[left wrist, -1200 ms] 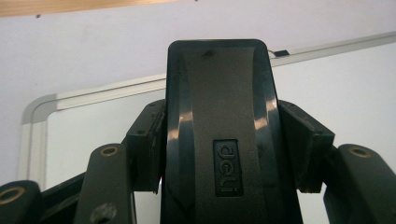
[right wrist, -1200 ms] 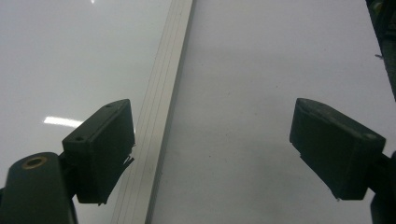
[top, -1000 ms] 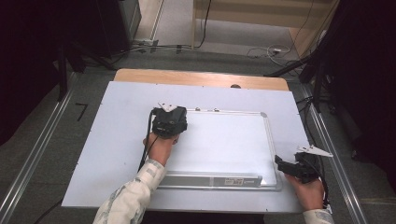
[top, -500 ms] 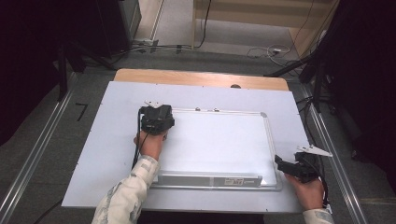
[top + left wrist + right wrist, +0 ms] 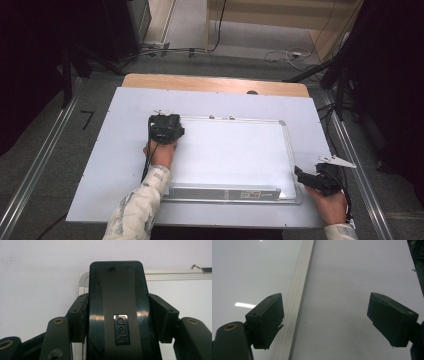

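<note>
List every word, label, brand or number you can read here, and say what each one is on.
"deli": small silver badge on the black eraser clamped in the left gripper, read sideways in the left gripper view.
Strip label on the whiteboard near-edge tray: too small and blurred to read in the high view.
Nothing else legible.

My eraser (image 5: 116, 315): black plastic, matt textured centre band, glossy edges, small metallic badge. Whiteboard (image 5: 235, 150): glossy, smooth, with a brushed metal frame. Table sheet (image 5: 120, 130) matt white; wooden edge beyond.
</note>
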